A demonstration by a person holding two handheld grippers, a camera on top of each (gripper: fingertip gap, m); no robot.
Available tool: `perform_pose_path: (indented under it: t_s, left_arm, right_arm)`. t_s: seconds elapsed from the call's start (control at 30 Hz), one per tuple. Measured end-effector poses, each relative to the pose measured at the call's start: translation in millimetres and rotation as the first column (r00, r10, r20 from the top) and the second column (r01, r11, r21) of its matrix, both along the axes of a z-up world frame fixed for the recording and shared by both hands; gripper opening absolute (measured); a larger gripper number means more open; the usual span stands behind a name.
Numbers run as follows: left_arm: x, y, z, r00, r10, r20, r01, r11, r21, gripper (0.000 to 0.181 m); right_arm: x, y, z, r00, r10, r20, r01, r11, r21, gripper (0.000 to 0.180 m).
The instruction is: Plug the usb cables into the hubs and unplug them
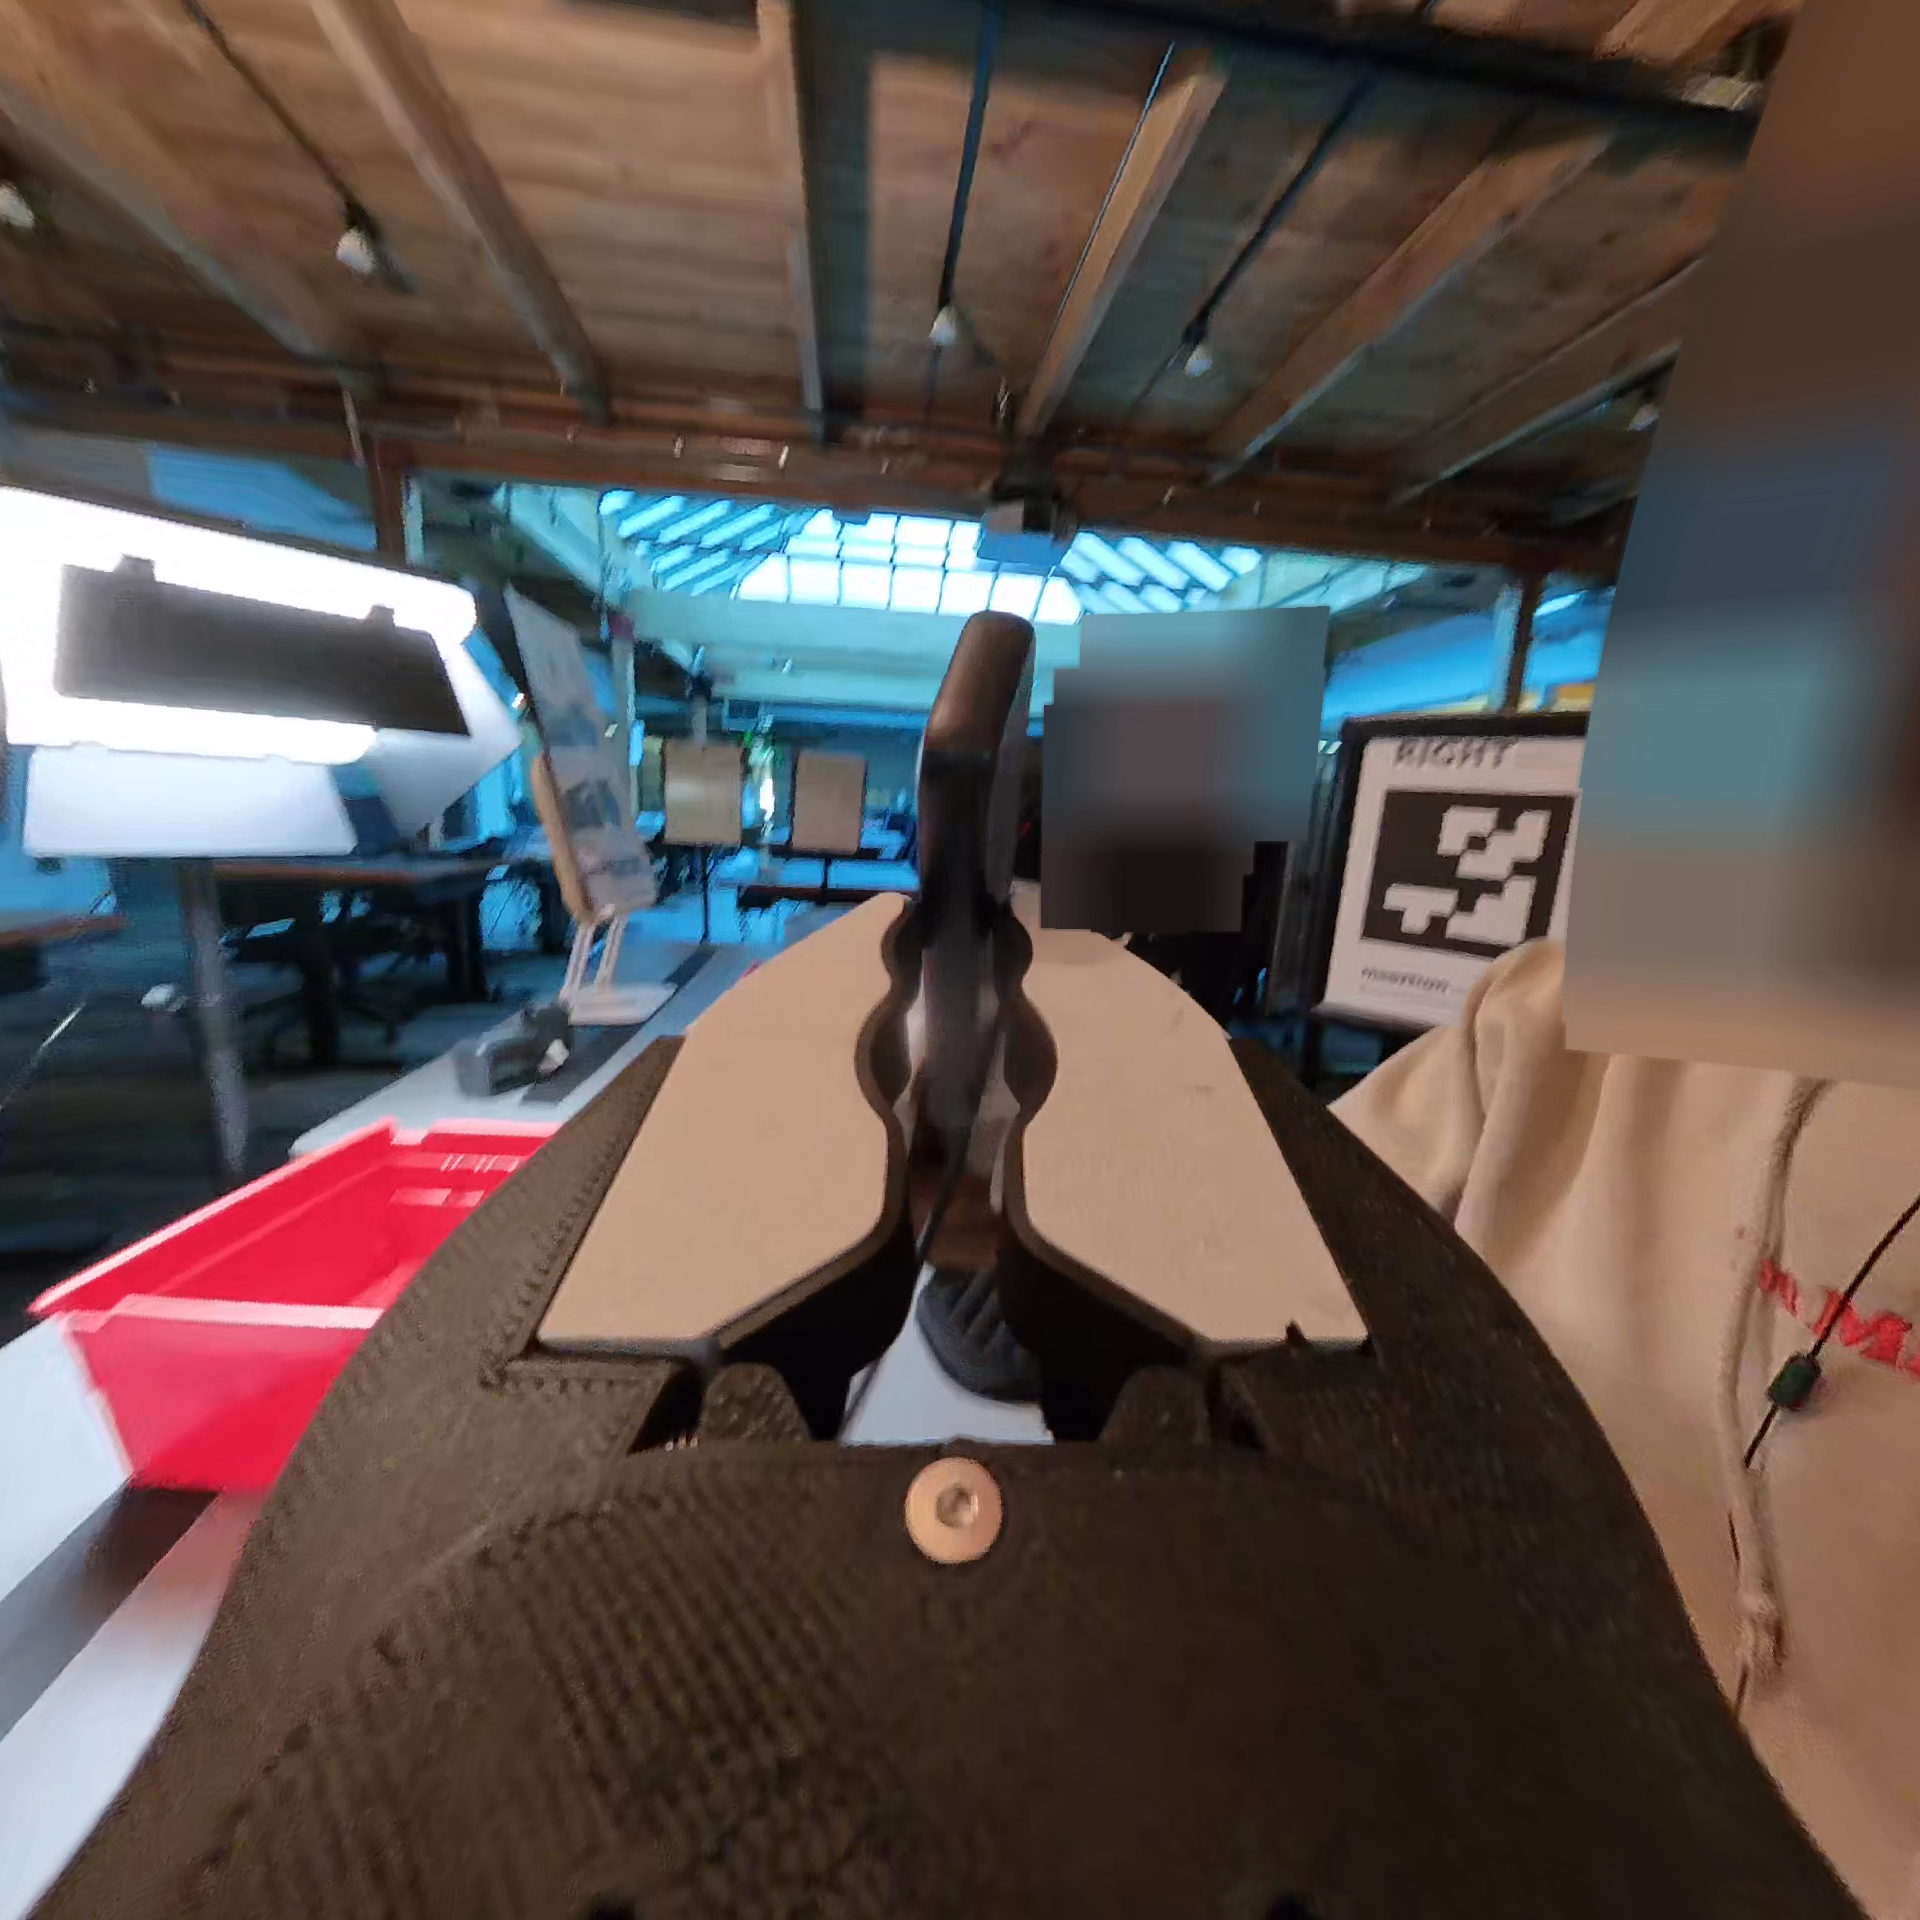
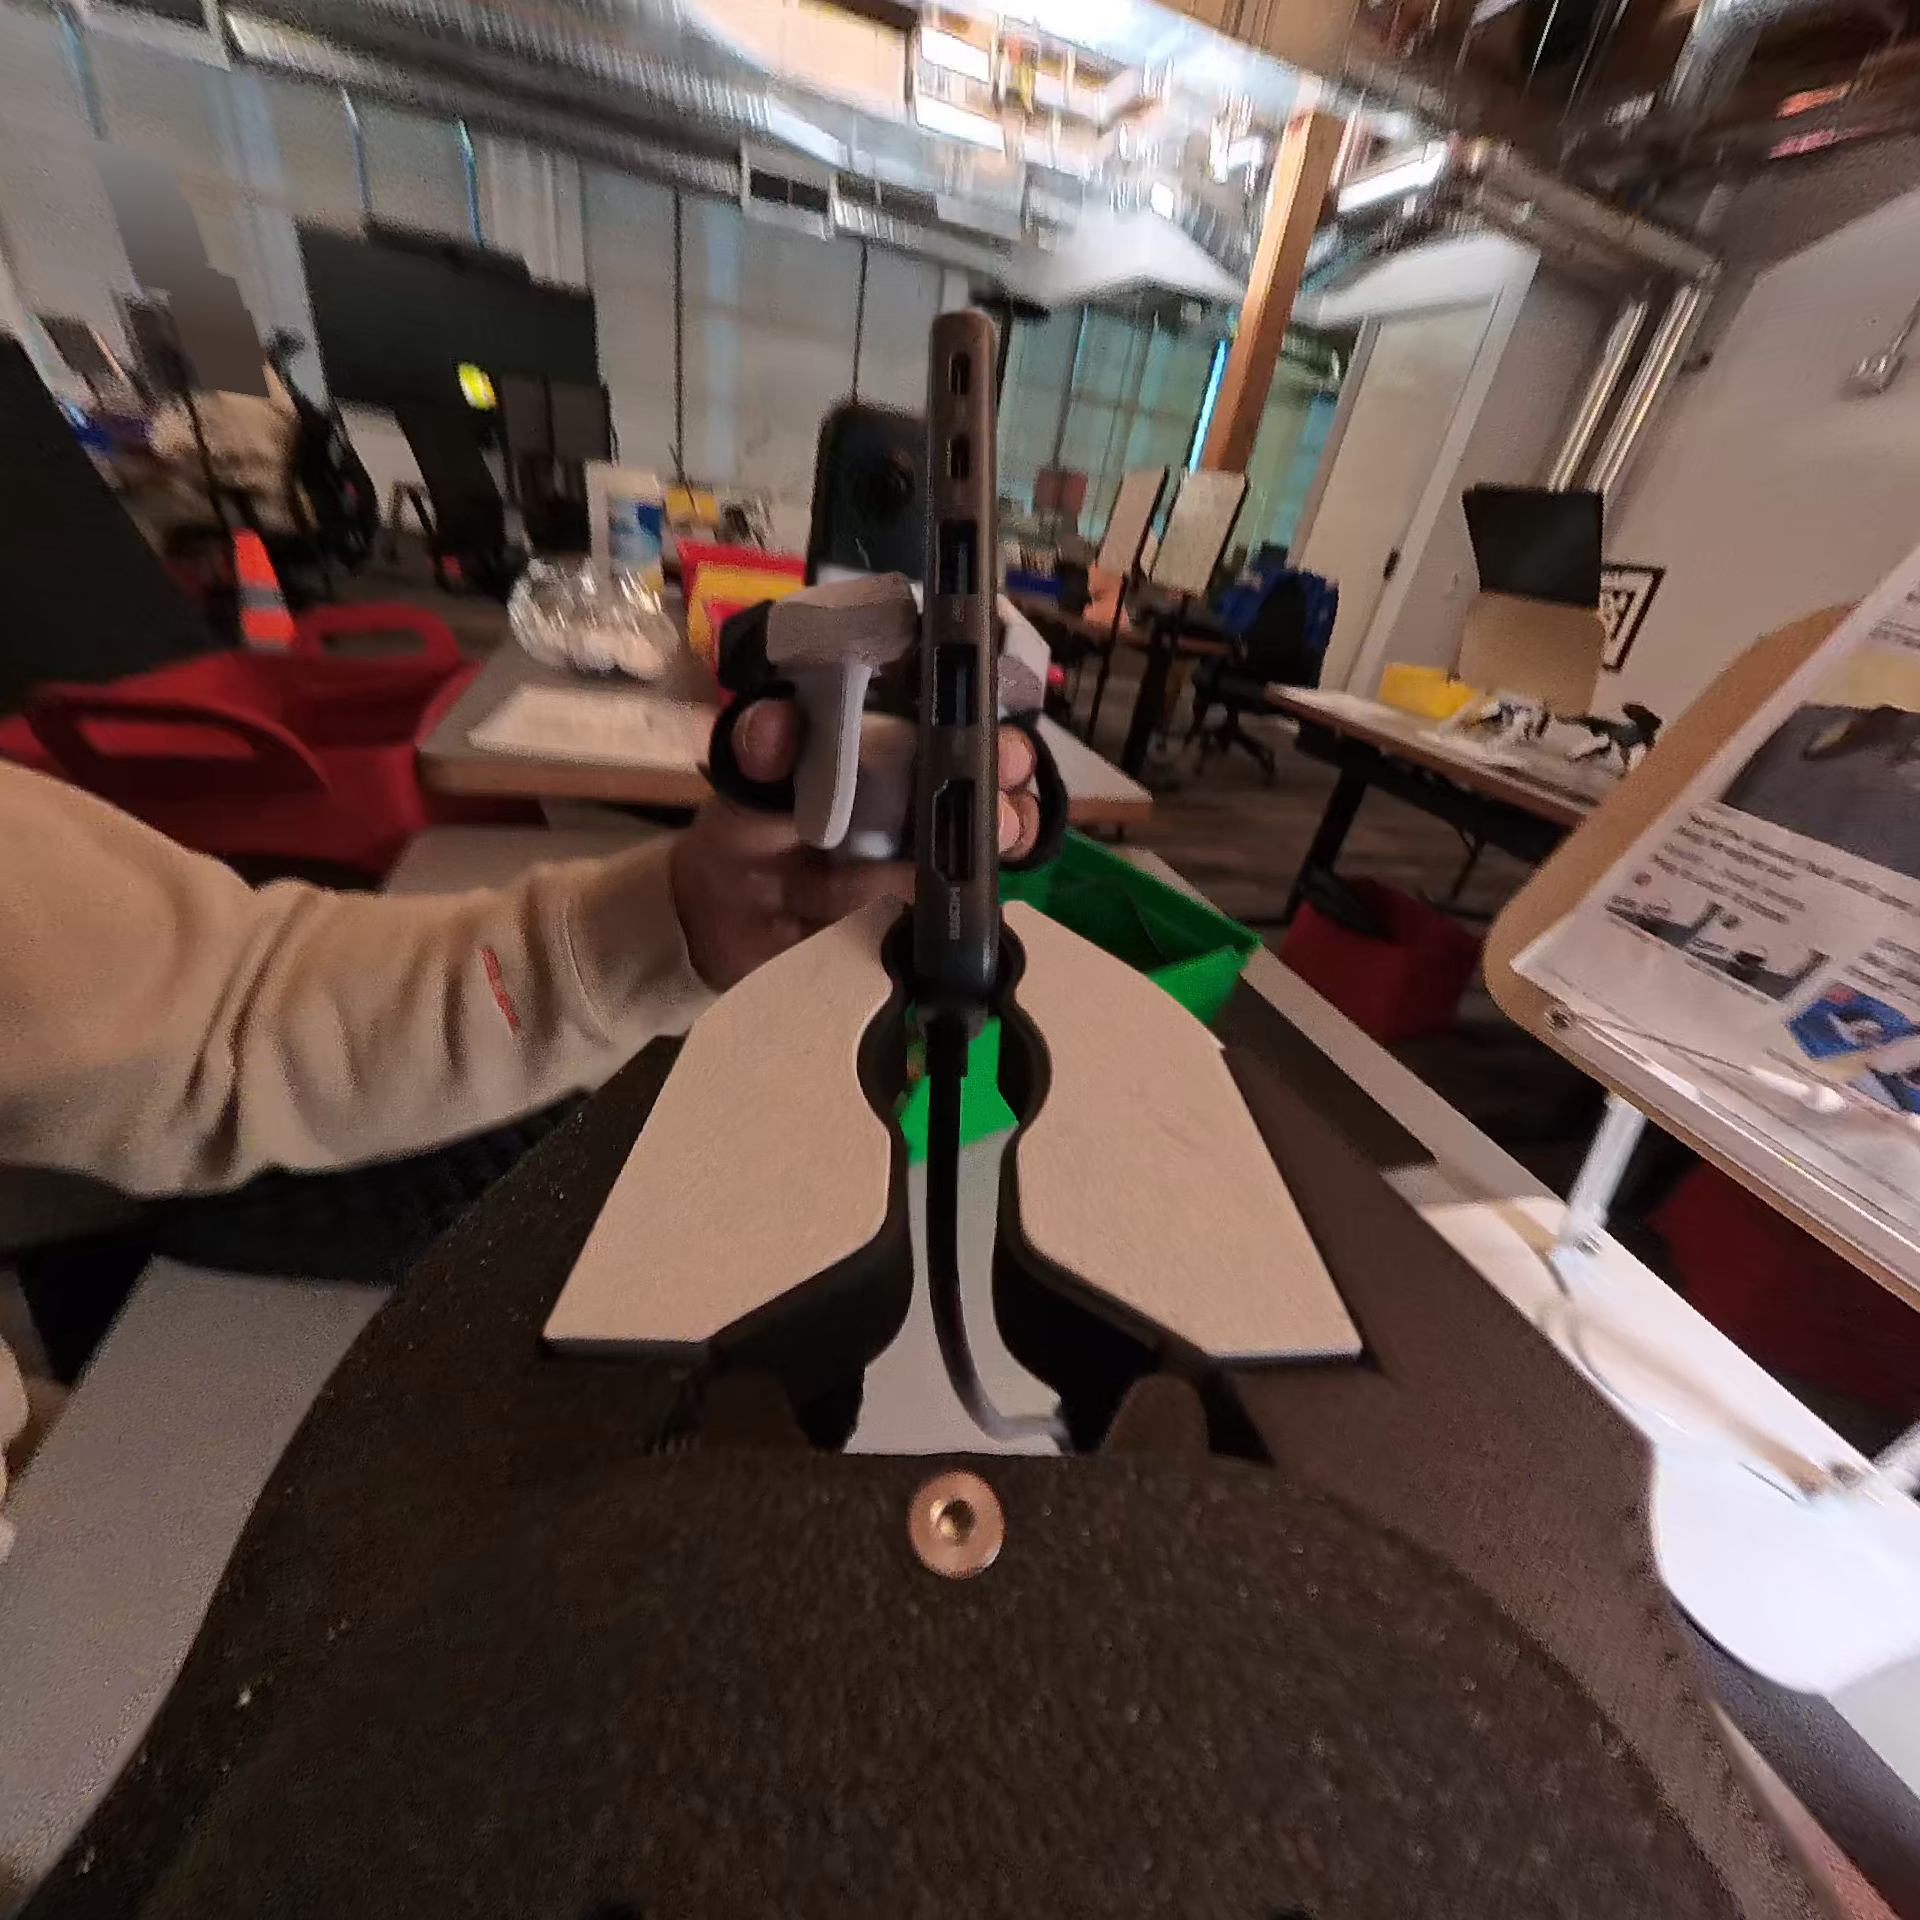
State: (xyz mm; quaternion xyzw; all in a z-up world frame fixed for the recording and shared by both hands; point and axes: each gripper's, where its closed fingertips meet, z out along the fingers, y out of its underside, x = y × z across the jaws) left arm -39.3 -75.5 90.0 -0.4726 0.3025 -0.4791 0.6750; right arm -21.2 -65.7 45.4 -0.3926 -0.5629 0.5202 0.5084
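Observation:
In the left wrist view my left gripper [image 1: 956, 925] is shut on a black usb cable plug [image 1: 966, 790]. The plug stands upright between the fingers, and its ribbed end [image 1: 977, 1340] shows below them. In the right wrist view my right gripper [image 2: 951, 925] is shut on the lower end of a slim dark grey hub [image 2: 961, 582]. The hub stands upright with its row of ports facing the camera. Its black cable [image 2: 945, 1195] runs down between the fingers. The left gripper [image 2: 831, 717], held in a hand, sits just behind and left of the hub.
A red bin [image 1: 260, 1278] sits on the white table at the left. A green bin [image 2: 1132, 935] lies beyond the hub. A clipboard with a printed sheet [image 2: 1714, 935] stands at the right on a white base [image 2: 1787, 1538]. A person's cream sleeve [image 2: 312, 987] crosses from the left.

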Motion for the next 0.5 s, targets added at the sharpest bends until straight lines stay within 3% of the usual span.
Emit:
perform_pose_path:
  t_s: [0.1,0.27,0.33,0.5]
  left_arm:
    - [-10,14,-27,0.966,0.142,-0.214,-0.150,0.988,-0.023,0.016]
    - [-22,23,-52,0.796,0.340,-0.500,-0.343,0.935,0.090,0.034]
    - [-21,25,-61,0.729,0.376,-0.573,-0.367,0.920,0.137,0.036]
    - [-8,31,-90,0.549,0.414,-0.727,-0.364,0.901,0.238,0.040]
  right_arm:
    - [9,19,-15,0.984,-0.099,0.146,0.080,0.988,0.132,0.012]
    - [32,45,-38,0.910,-0.288,0.297,0.150,0.899,0.411,0.012]
    - [37,52,-49,0.880,-0.342,0.331,0.141,0.852,0.504,0.012]
    - [35,47,-65,0.865,-0.326,0.381,0.069,0.829,0.554,0.012]
